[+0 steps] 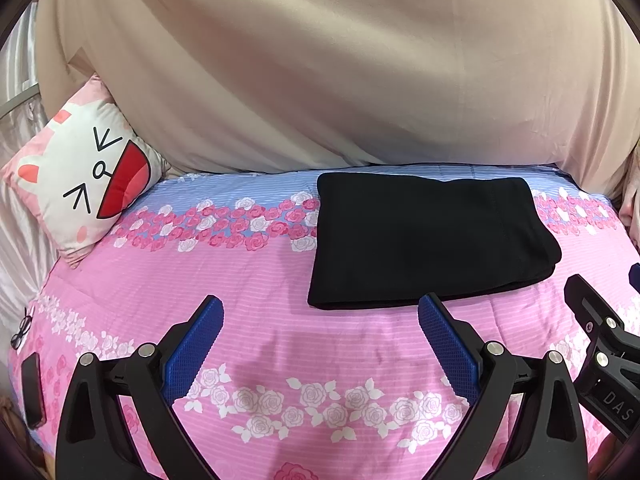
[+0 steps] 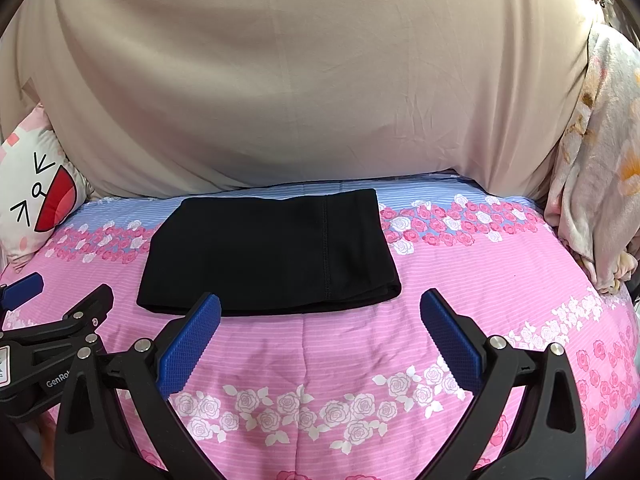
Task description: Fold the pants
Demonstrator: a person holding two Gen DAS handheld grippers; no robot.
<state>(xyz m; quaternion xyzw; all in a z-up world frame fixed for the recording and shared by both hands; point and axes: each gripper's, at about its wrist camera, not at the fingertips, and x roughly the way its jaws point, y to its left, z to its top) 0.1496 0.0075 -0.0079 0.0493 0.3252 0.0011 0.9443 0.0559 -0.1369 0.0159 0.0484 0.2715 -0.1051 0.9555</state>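
The black pants (image 1: 428, 240) lie folded into a flat rectangle on the pink floral bedspread (image 1: 280, 280); they also show in the right wrist view (image 2: 268, 252). My left gripper (image 1: 320, 312) is open and empty, hovering over the bedspread just in front of the pants' near left edge. My right gripper (image 2: 320, 308) is open and empty, just in front of the pants' near right edge. The right gripper's body (image 1: 600, 340) shows at the right of the left wrist view, and the left gripper's body (image 2: 52, 340) at the left of the right wrist view.
A cat-face cushion (image 1: 84, 180) leans at the back left. A beige curtain (image 1: 320, 80) hangs behind the bed. A floral blanket (image 2: 600, 180) is bunched at the right. Glasses (image 1: 22, 328) and a dark phone (image 1: 32, 392) lie at the bed's left edge.
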